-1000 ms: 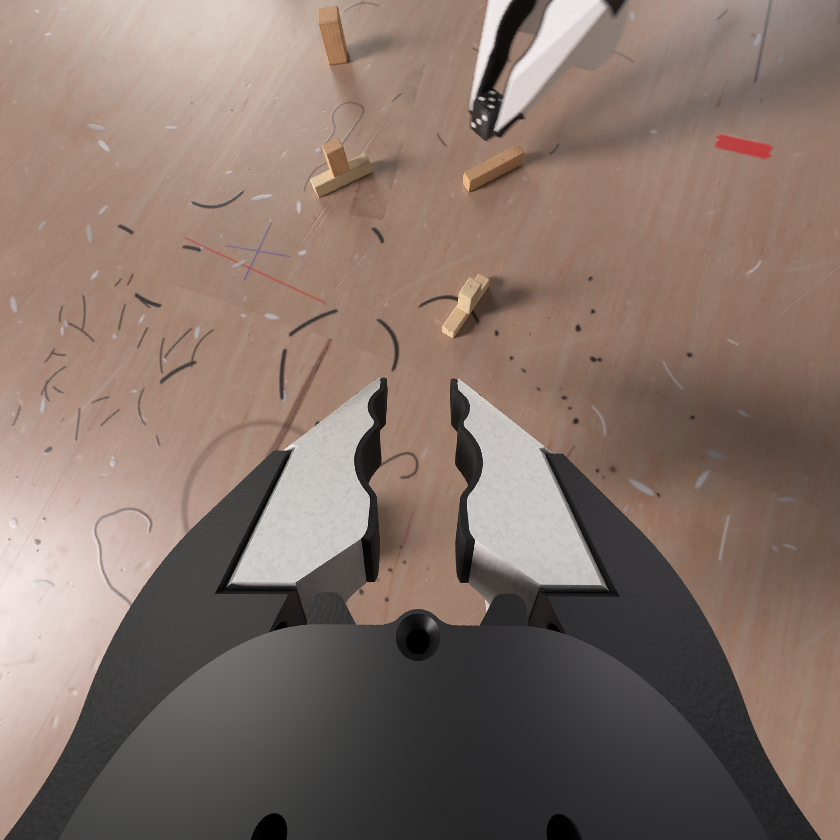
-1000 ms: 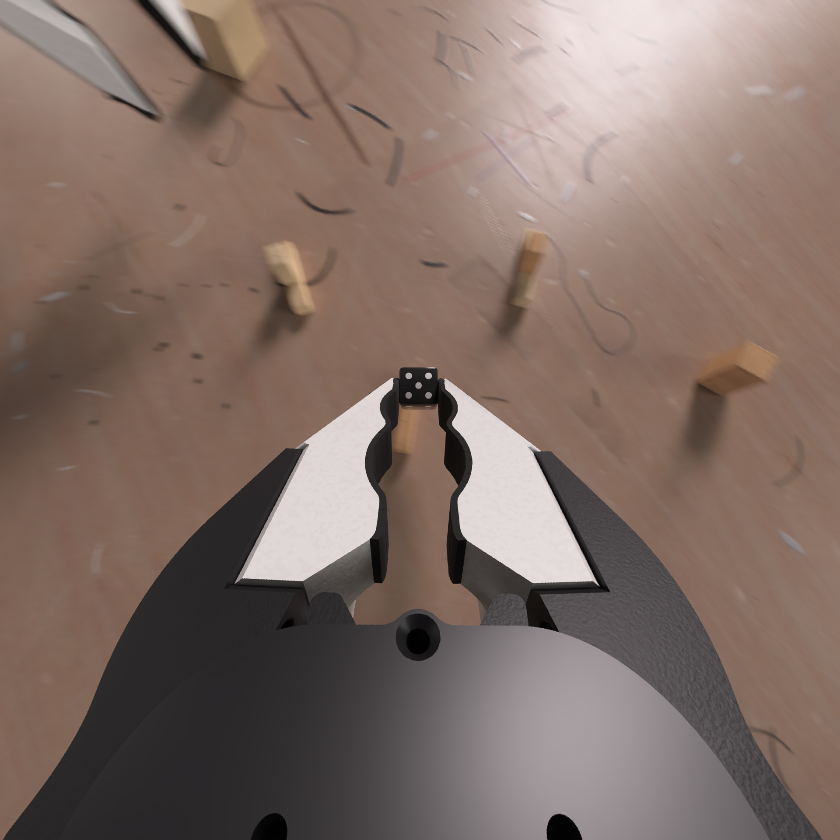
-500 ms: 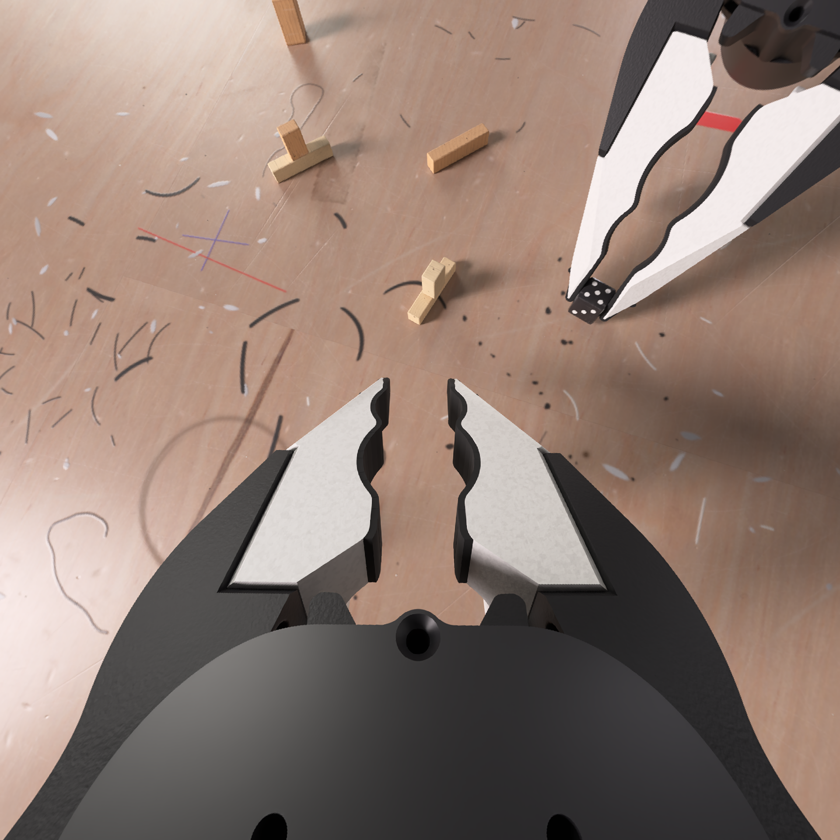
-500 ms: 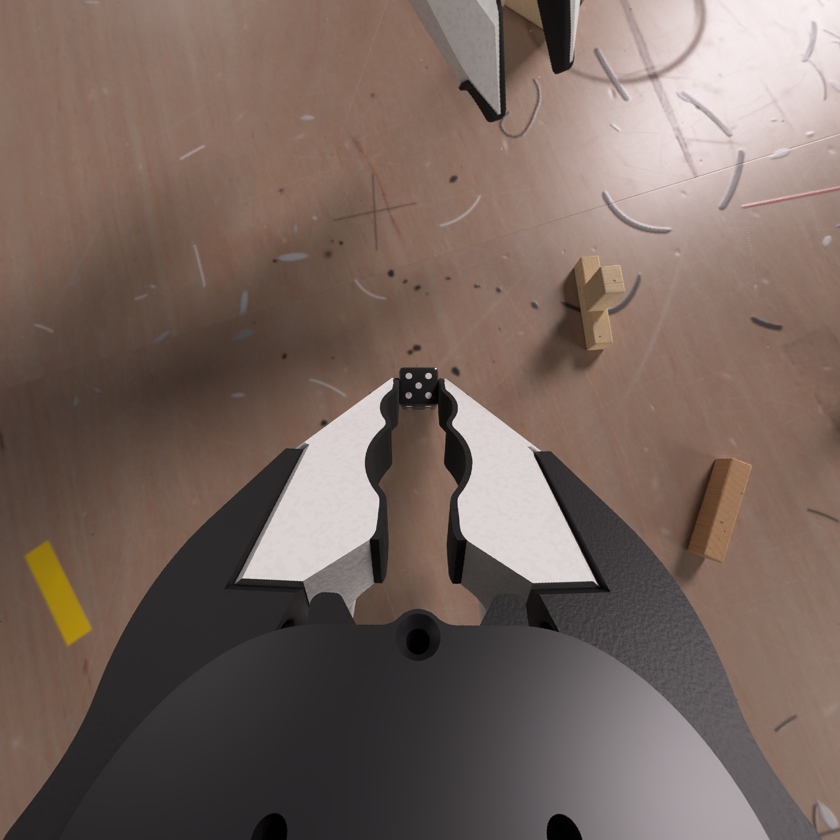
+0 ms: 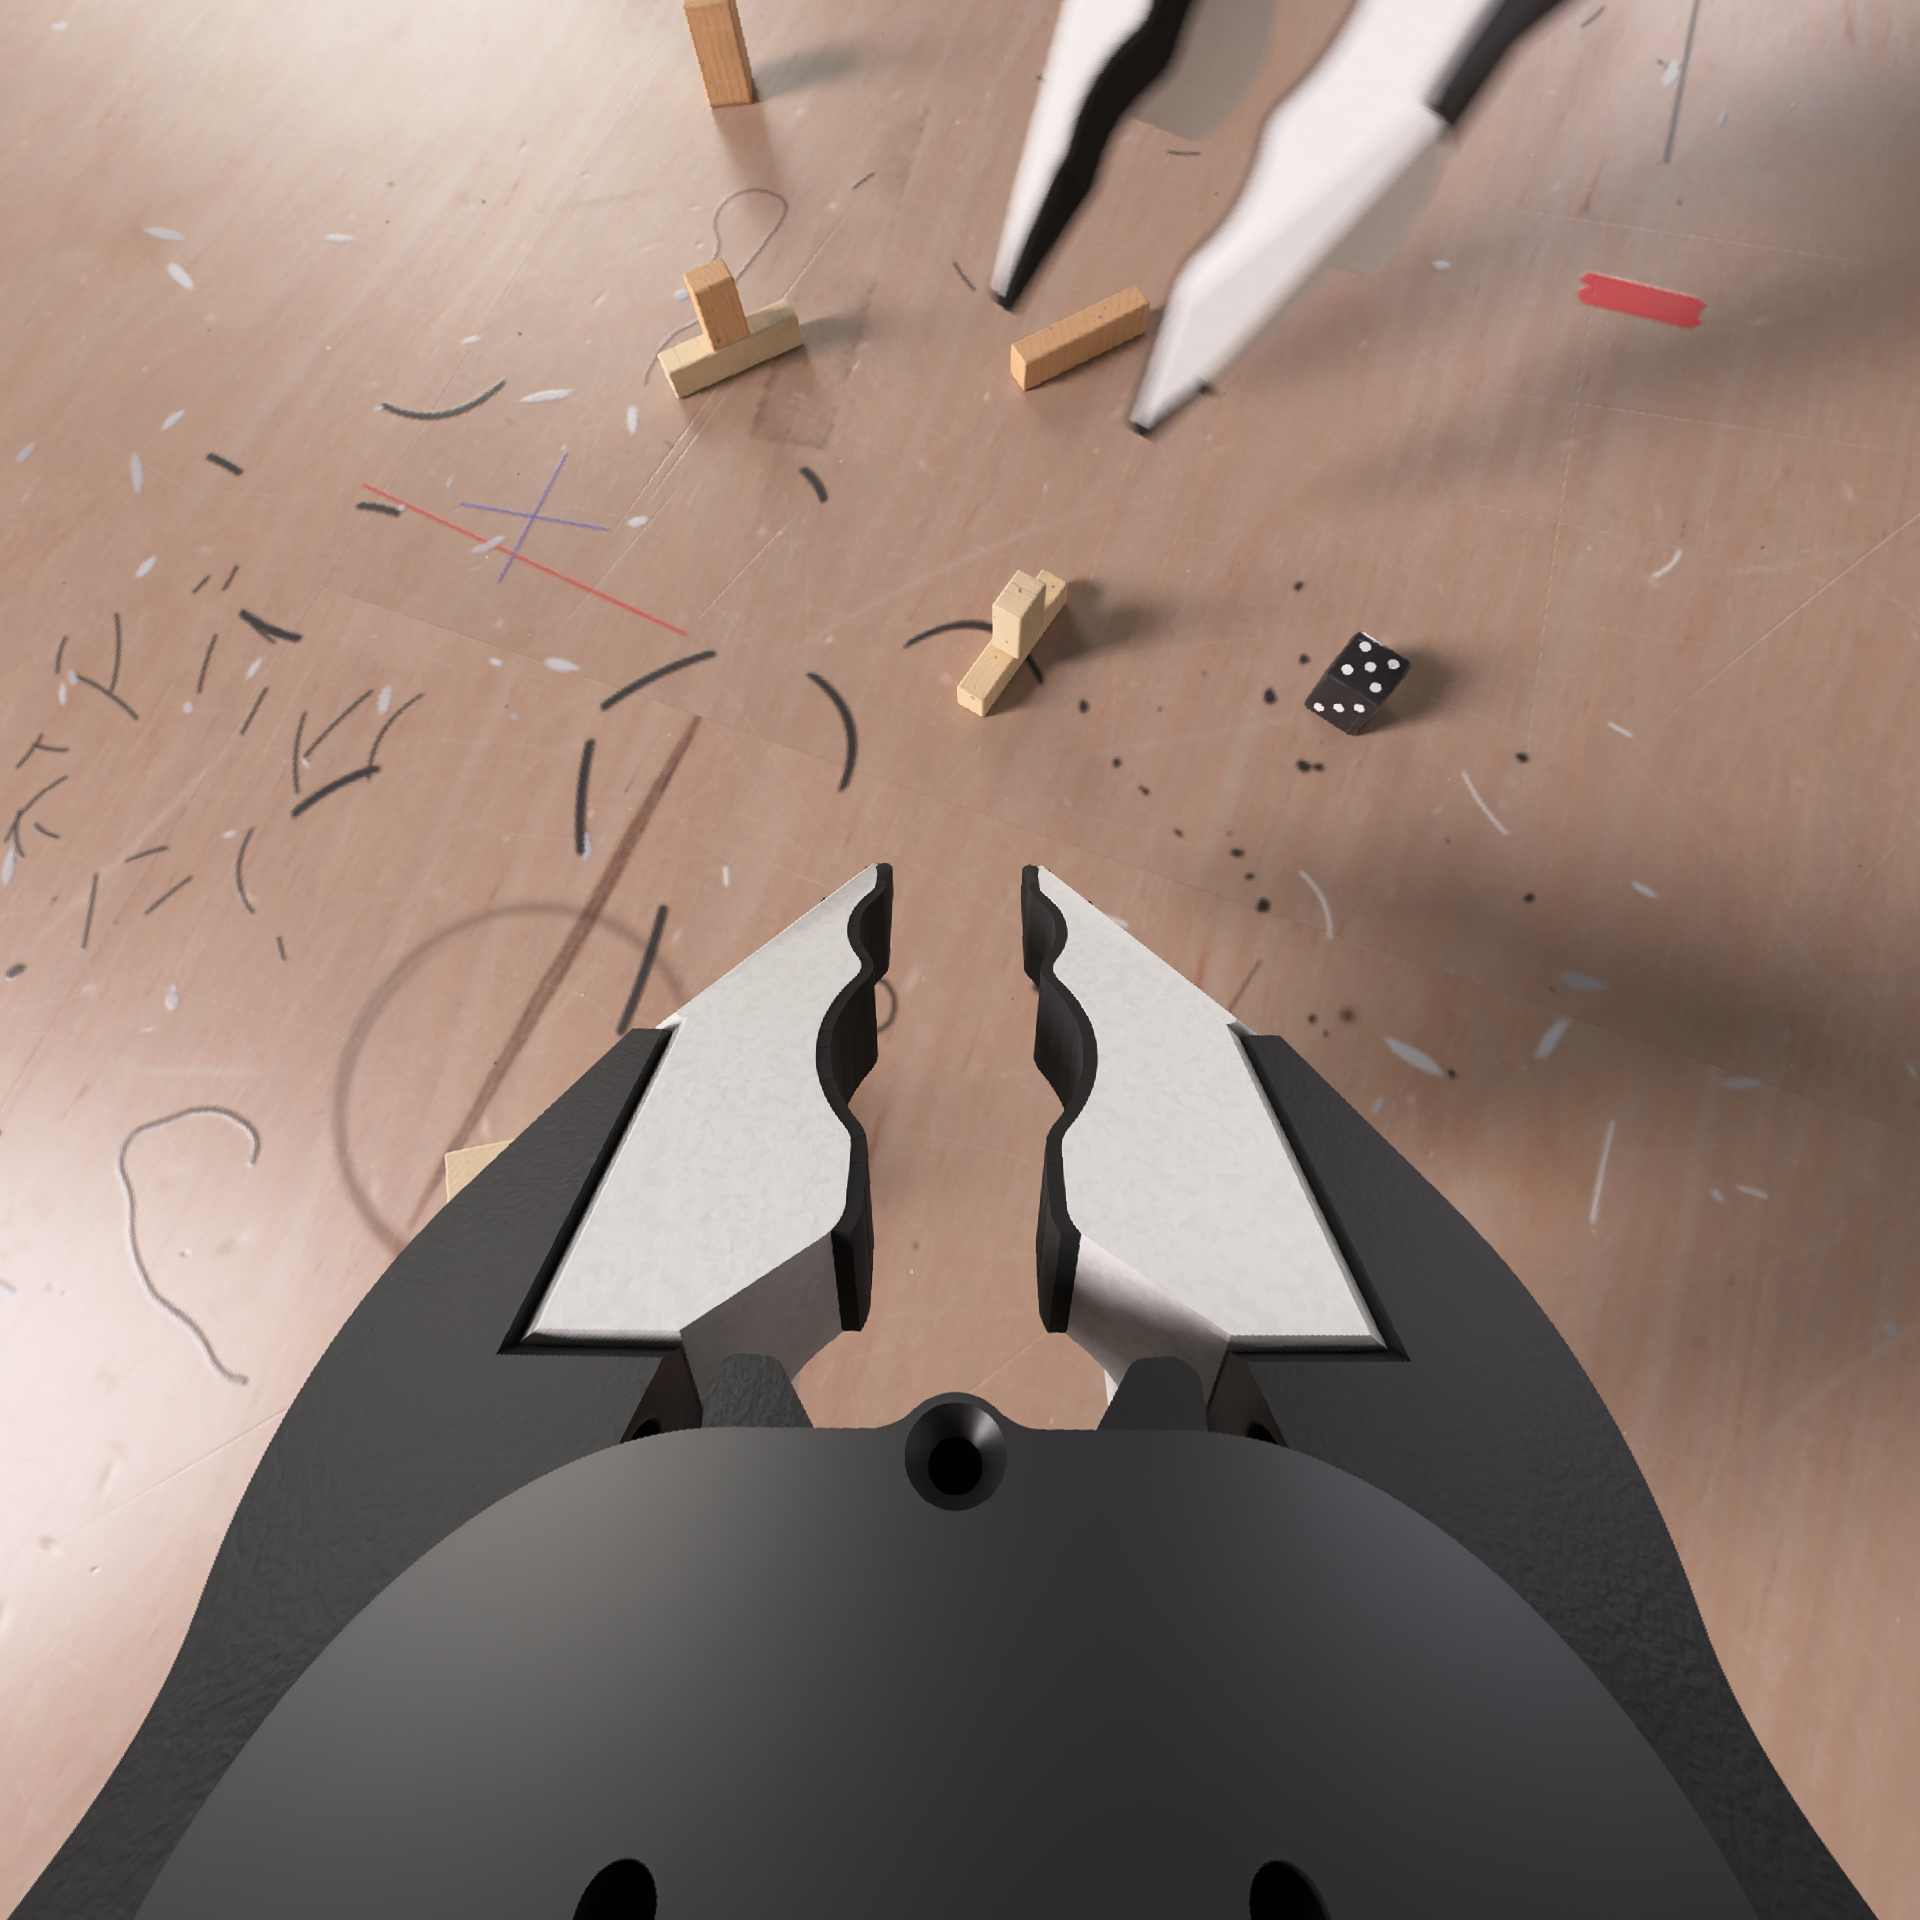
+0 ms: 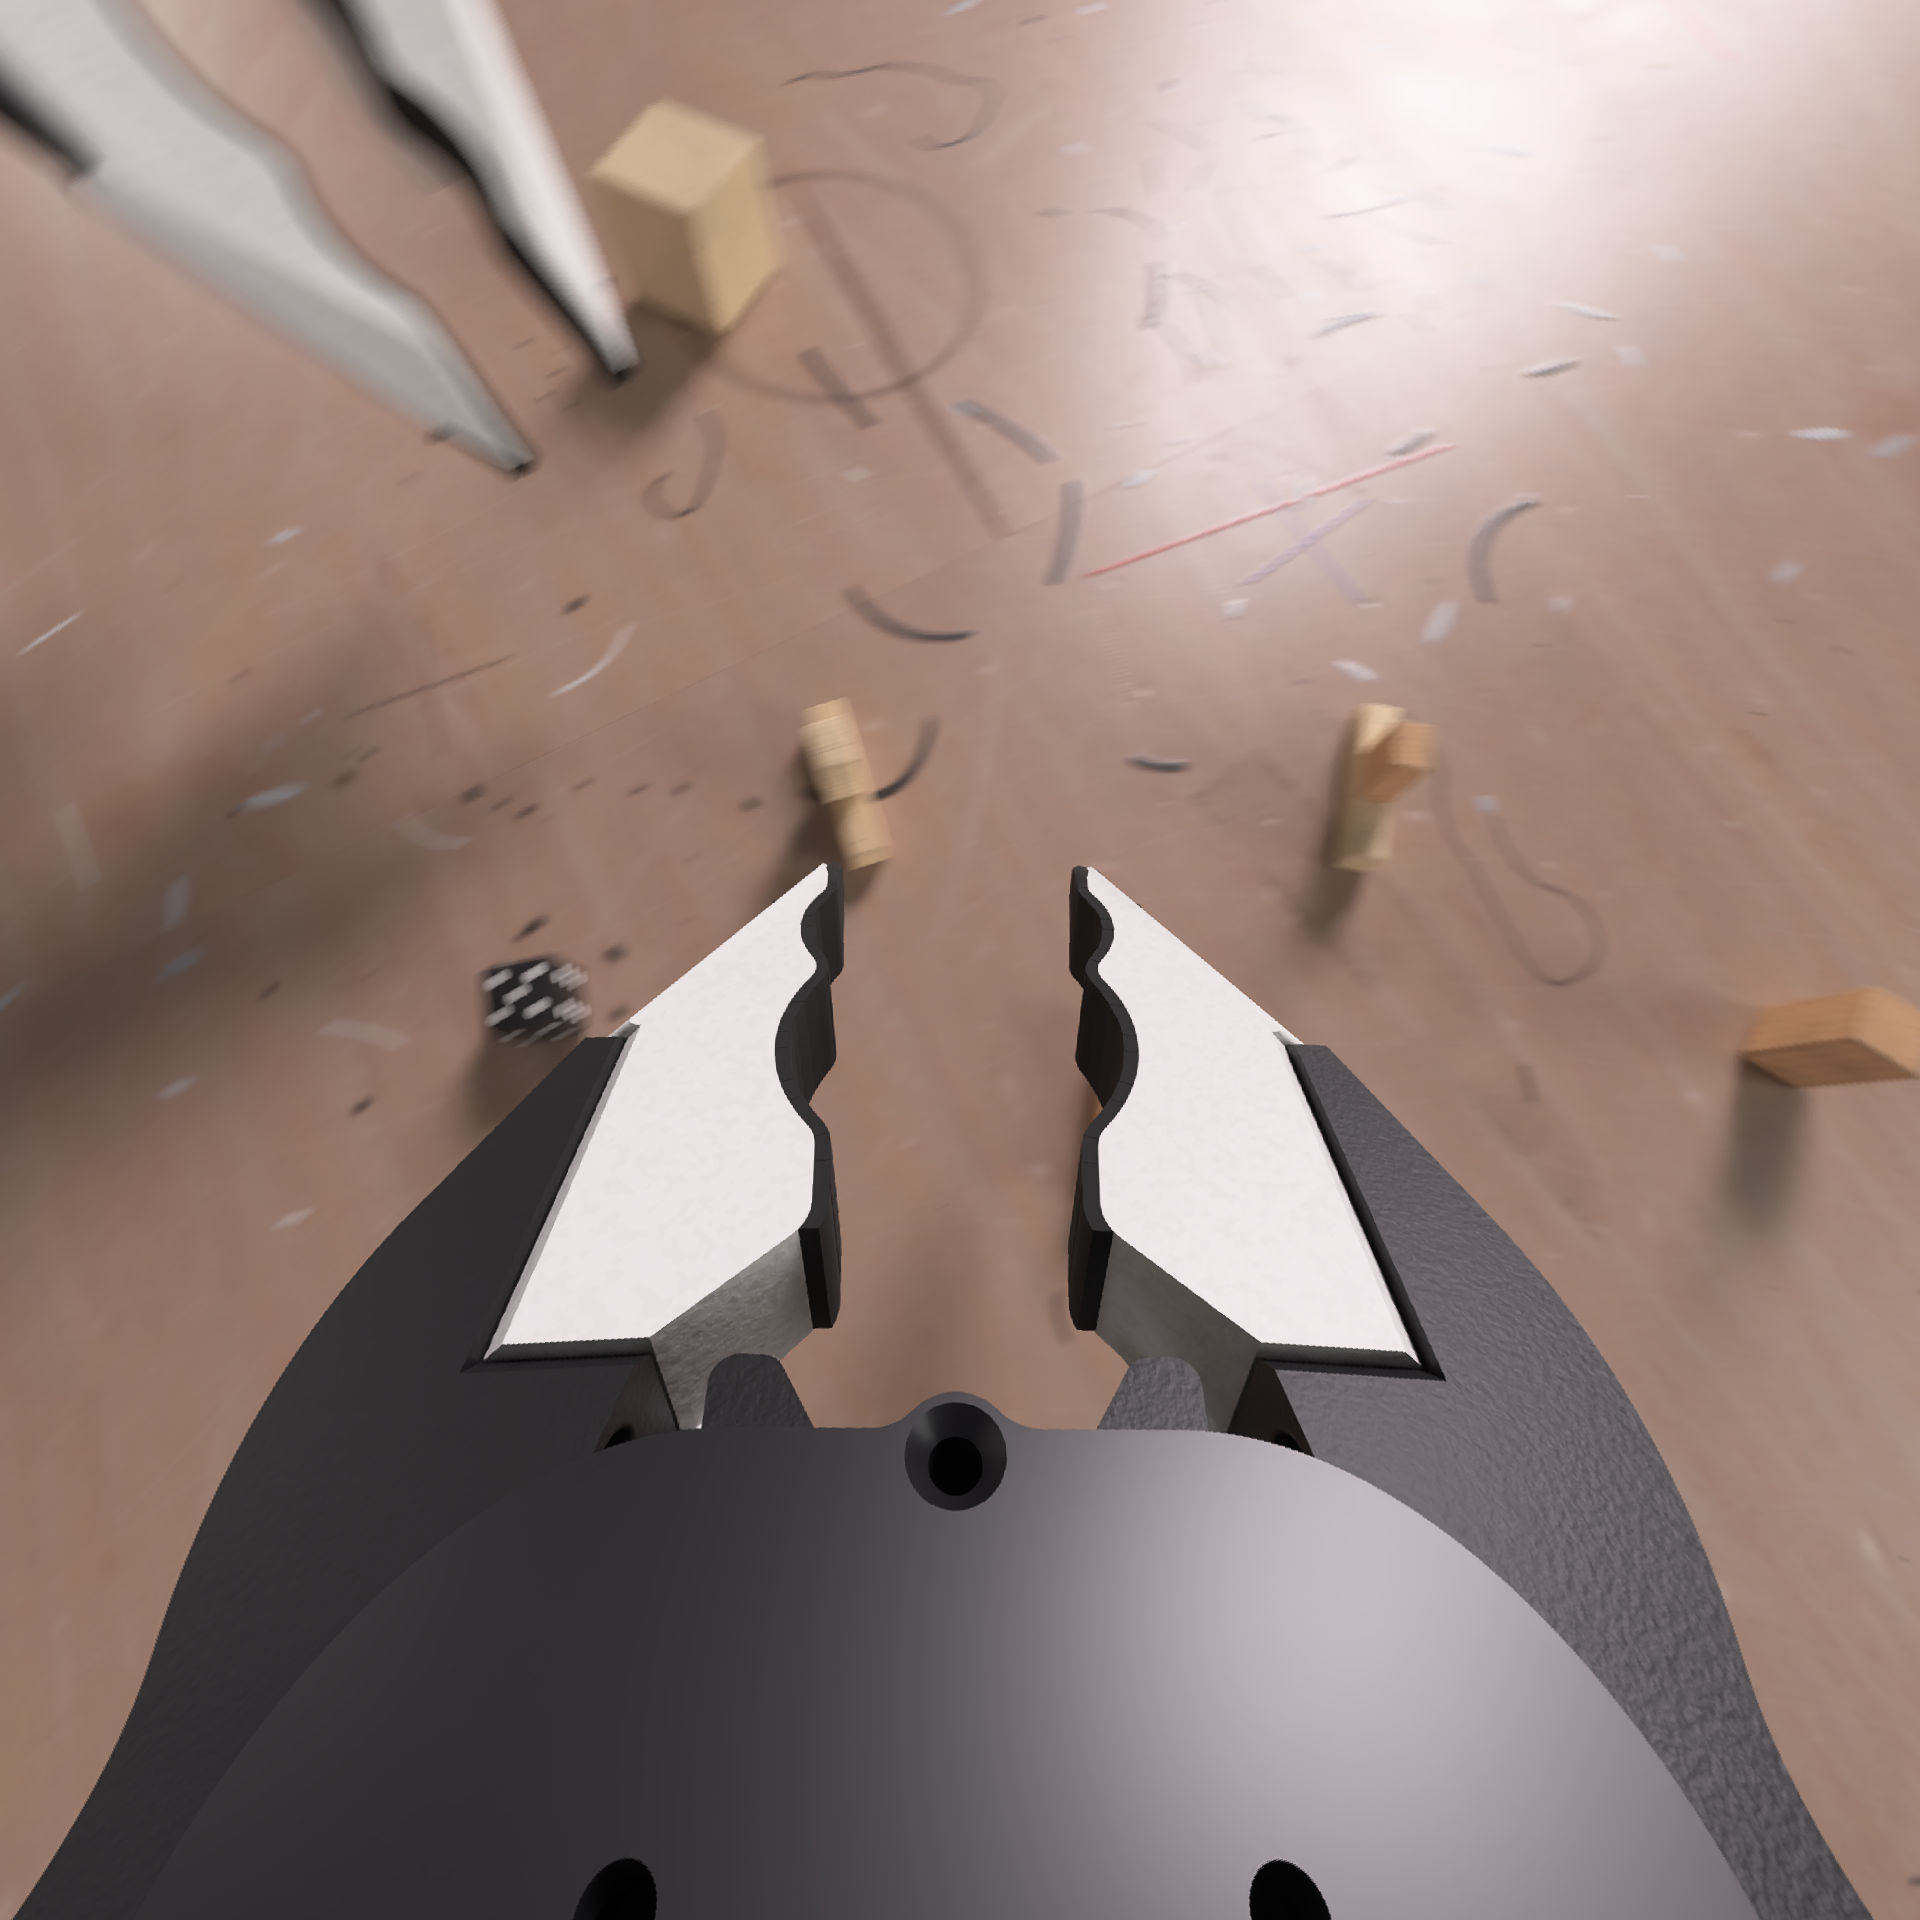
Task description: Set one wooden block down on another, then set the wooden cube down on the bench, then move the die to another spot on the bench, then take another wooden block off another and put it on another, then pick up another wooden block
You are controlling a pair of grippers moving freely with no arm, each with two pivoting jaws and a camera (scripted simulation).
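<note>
The black die (image 5: 1356,681) sits alone on the wooden bench (image 5: 312,260), to the right of a small wooden block lying across a longer one (image 5: 1013,639). It is blurred in the right wrist view (image 6: 535,1003). My right gripper (image 6: 956,883) is open and empty; in the left wrist view (image 5: 1075,358) it hangs over a lone flat block (image 5: 1081,338). My left gripper (image 5: 956,883) is open and empty, low over the bench. The wooden cube (image 6: 691,213) stands next to the left gripper (image 6: 566,410).
A second pair, an upright block on a flat one (image 5: 727,332), stands at the far left, and shows in the right wrist view (image 6: 1382,784). A single upright block (image 5: 722,52) stands farther back. Red tape (image 5: 1642,301) lies at the far right.
My right gripper has opened, let go of the die on the bench and drawn back towards the lone flat block. The left gripper has hardly moved.
</note>
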